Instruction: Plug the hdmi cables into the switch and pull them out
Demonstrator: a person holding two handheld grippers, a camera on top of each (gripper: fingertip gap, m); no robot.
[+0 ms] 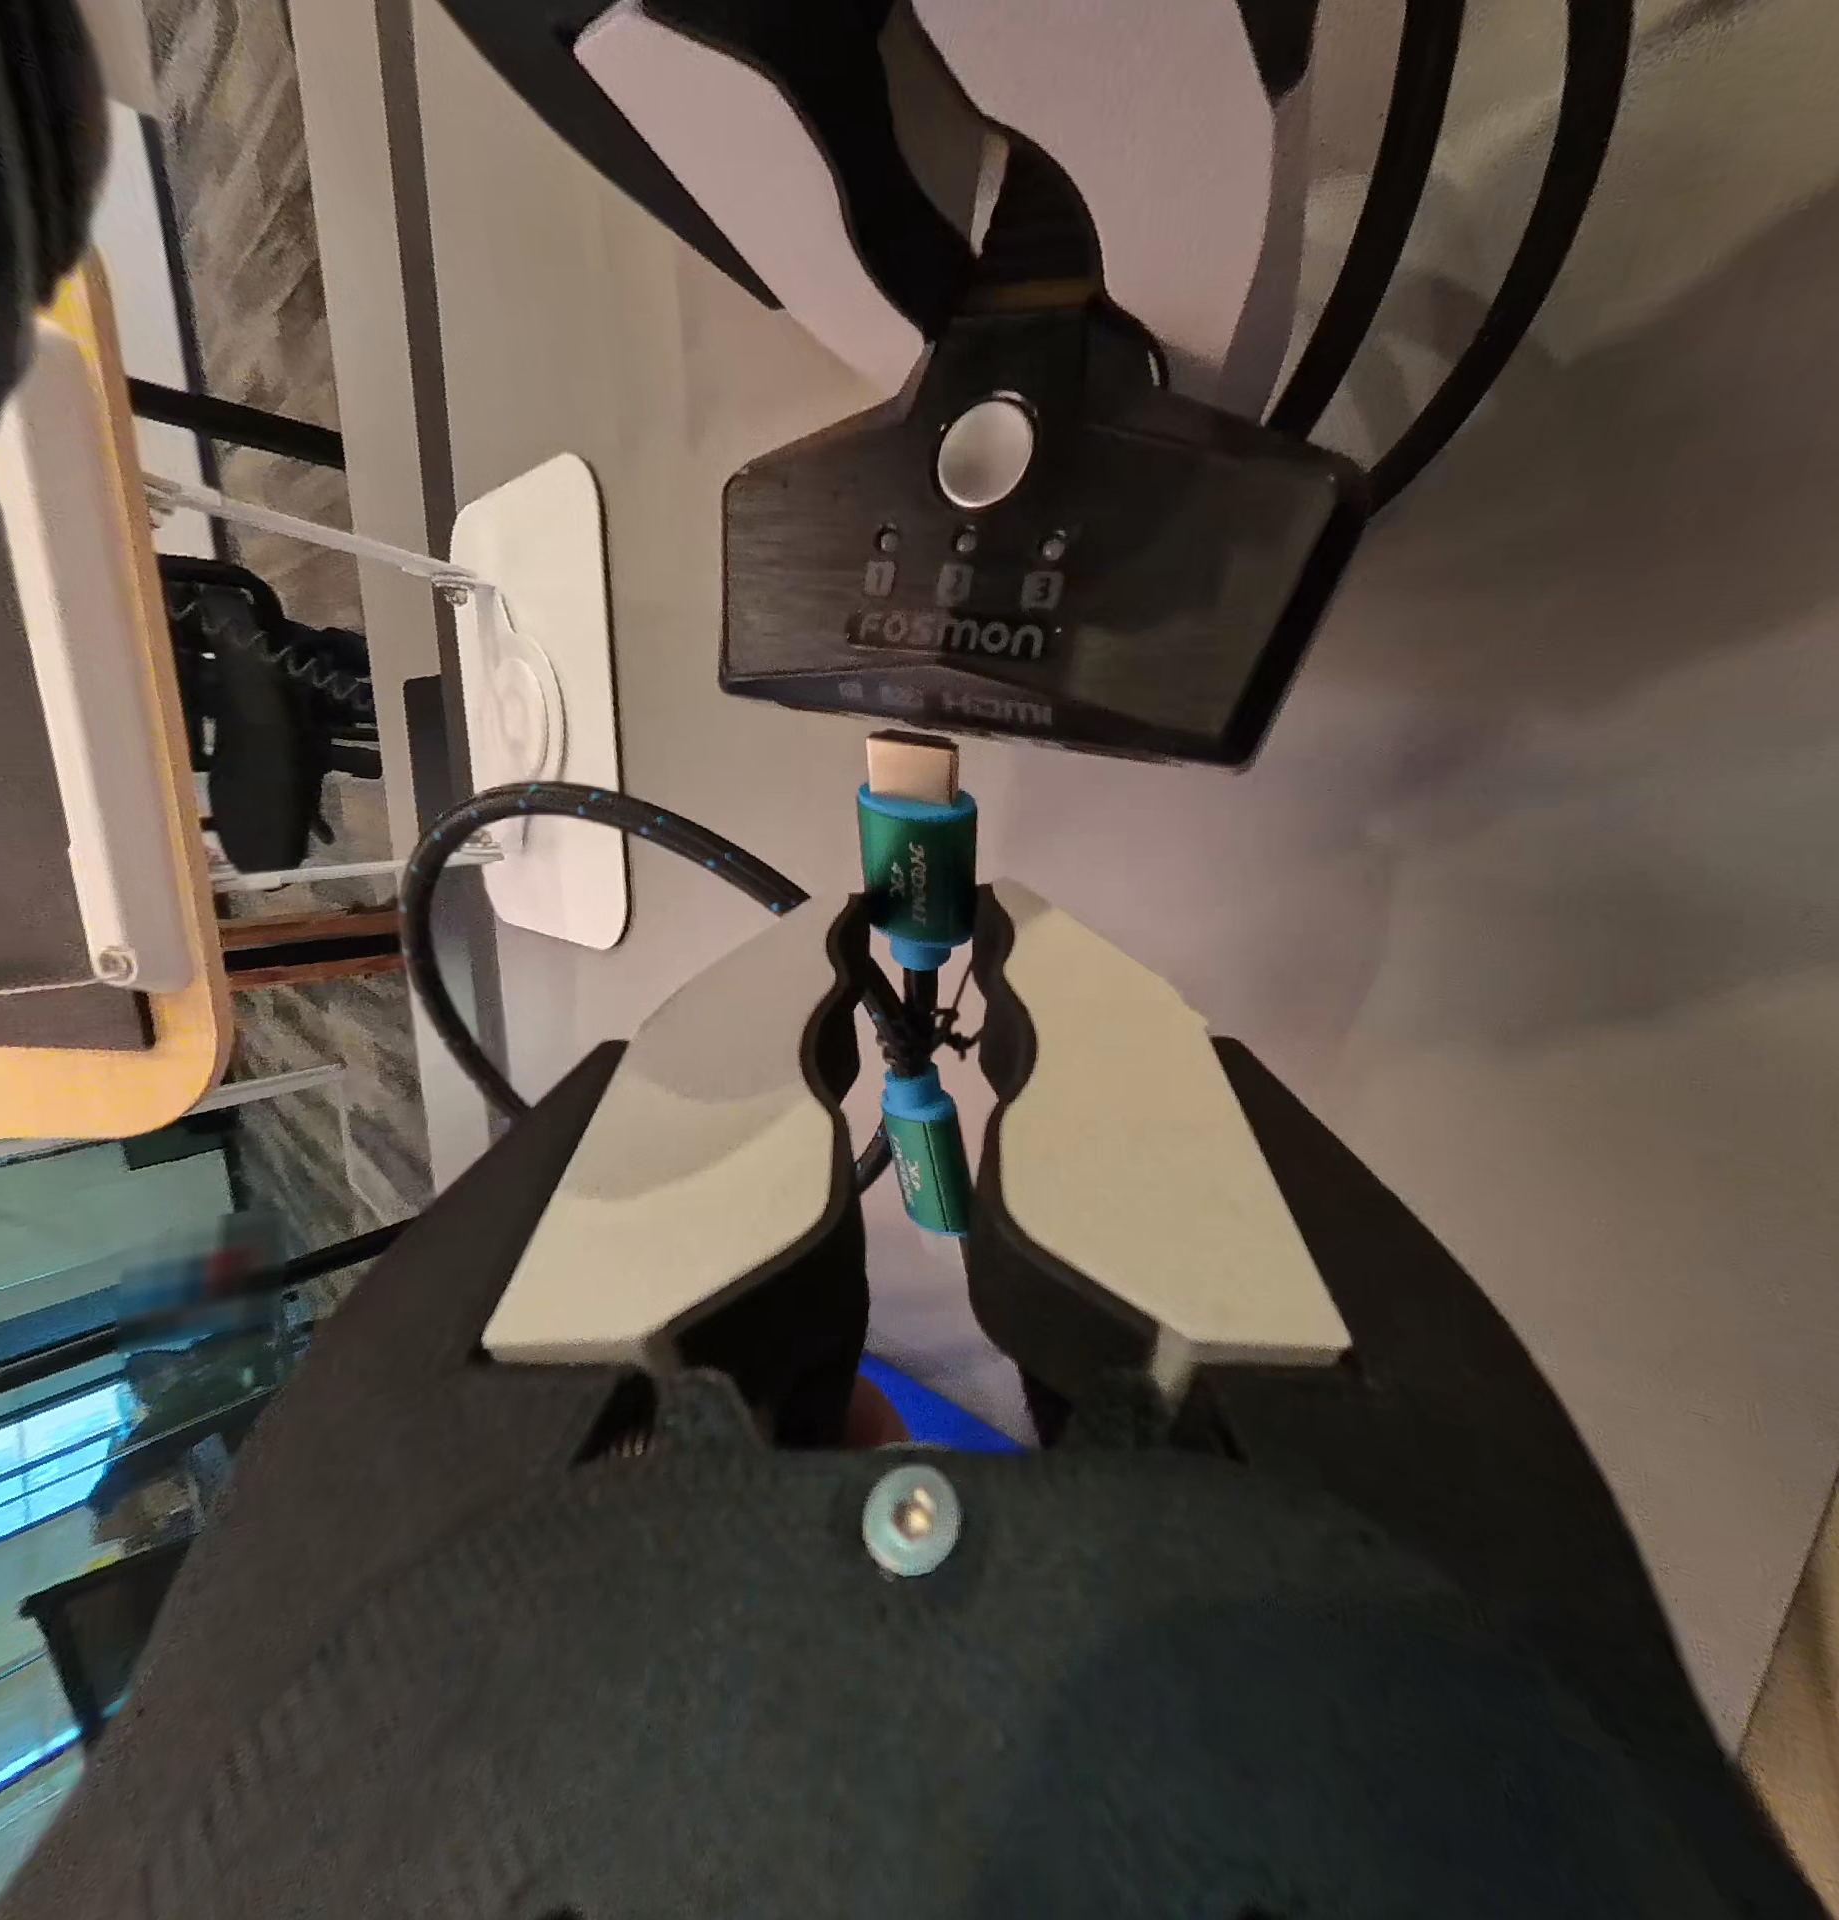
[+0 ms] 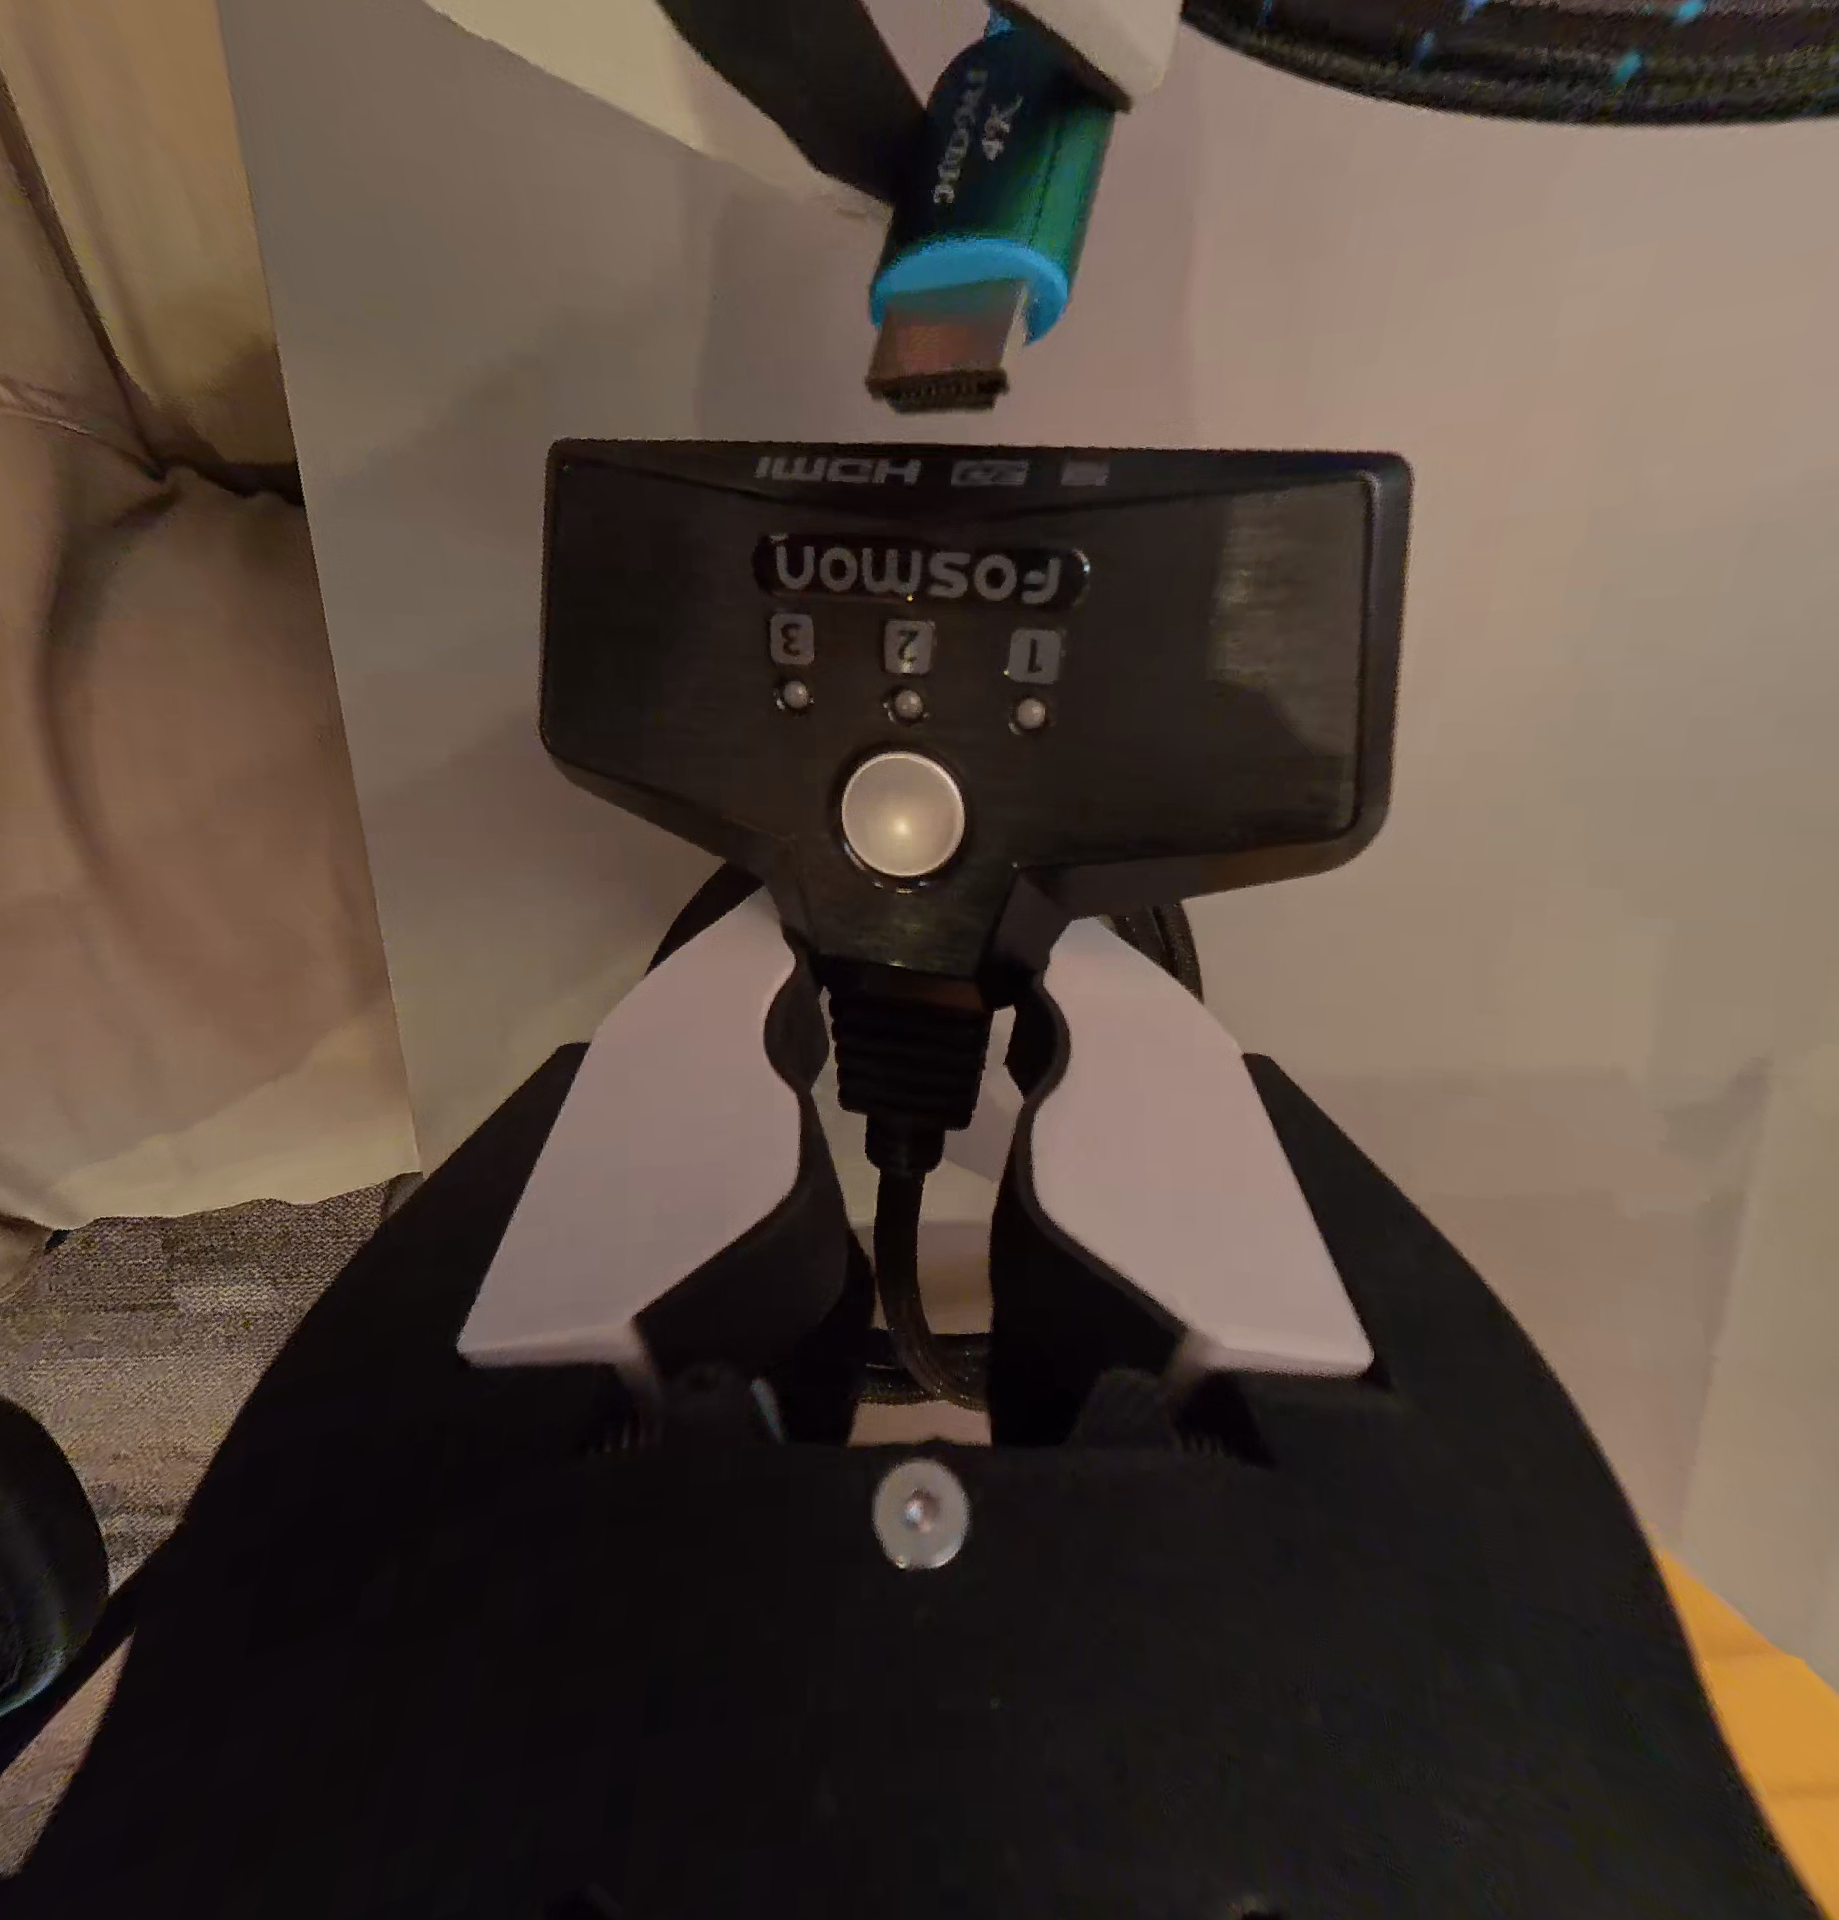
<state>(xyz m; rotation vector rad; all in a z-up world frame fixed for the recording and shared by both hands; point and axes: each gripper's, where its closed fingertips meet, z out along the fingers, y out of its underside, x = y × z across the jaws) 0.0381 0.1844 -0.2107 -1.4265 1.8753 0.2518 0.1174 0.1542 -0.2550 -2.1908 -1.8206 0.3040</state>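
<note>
HDMI plug (image 1: 913, 844) — green shell, blue collars, bare metal tip — hangs just short of the switch (image 1: 1008, 582), its tip near the port edge but not touching; the left gripper (image 1: 910, 914) is clamped on the plug's rear end; a second green plug (image 1: 927, 1164) lies behind it, between the fingers; the right gripper (image 2: 910, 971) is closed on the switch's narrow neck, opposite the port edge — the black switch itself rests on the white table (image 2: 1569, 727).
</note>
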